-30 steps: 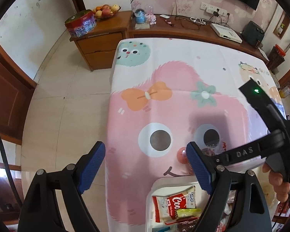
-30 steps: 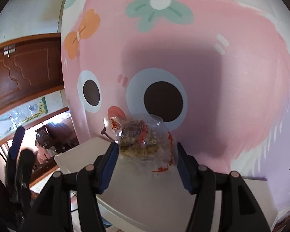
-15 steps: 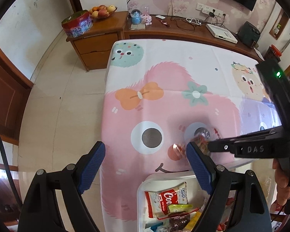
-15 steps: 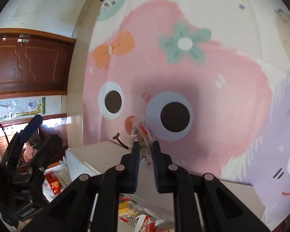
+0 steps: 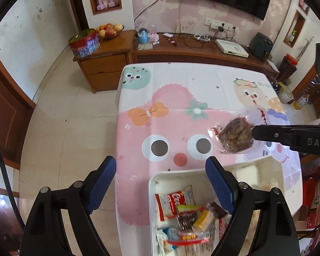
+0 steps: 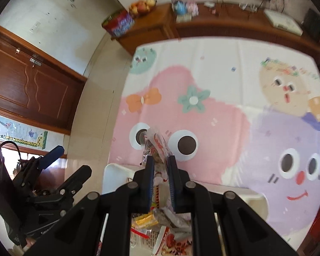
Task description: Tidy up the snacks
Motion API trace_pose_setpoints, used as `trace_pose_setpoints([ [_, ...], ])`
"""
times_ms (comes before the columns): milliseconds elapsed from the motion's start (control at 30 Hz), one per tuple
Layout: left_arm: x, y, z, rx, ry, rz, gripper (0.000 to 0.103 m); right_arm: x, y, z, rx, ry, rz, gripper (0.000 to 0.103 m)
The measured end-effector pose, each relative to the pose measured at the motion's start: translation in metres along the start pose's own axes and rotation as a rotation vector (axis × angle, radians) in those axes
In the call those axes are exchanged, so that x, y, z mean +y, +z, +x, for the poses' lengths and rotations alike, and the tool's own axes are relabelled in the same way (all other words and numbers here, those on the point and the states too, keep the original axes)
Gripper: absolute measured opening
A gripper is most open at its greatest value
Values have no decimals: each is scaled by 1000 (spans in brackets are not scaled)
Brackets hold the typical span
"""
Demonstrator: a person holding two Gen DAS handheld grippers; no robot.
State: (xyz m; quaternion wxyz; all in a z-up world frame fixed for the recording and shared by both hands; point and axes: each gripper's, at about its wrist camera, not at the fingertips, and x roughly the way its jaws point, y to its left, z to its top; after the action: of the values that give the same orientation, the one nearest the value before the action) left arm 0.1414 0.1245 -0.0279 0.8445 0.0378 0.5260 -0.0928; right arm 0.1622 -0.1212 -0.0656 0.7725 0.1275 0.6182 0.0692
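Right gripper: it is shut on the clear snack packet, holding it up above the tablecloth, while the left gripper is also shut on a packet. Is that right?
Not quite. The left gripper is open and holds nothing; the left wrist view shows its blue pads spread wide above the white bin. The rest stands: the right gripper is shut on the clear snack packet, lifted above the tablecloth.
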Motion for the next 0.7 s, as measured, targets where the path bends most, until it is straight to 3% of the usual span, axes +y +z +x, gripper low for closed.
trace_pose_setpoints([
  [367, -19, -53, -69, -61, -72, 81, 88, 25, -83, -89, -191, -94, 12, 12],
  [700, -25, -90, -93, -64, -127, 75, 94, 37, -152, -130, -311, -183, 59, 12],
])
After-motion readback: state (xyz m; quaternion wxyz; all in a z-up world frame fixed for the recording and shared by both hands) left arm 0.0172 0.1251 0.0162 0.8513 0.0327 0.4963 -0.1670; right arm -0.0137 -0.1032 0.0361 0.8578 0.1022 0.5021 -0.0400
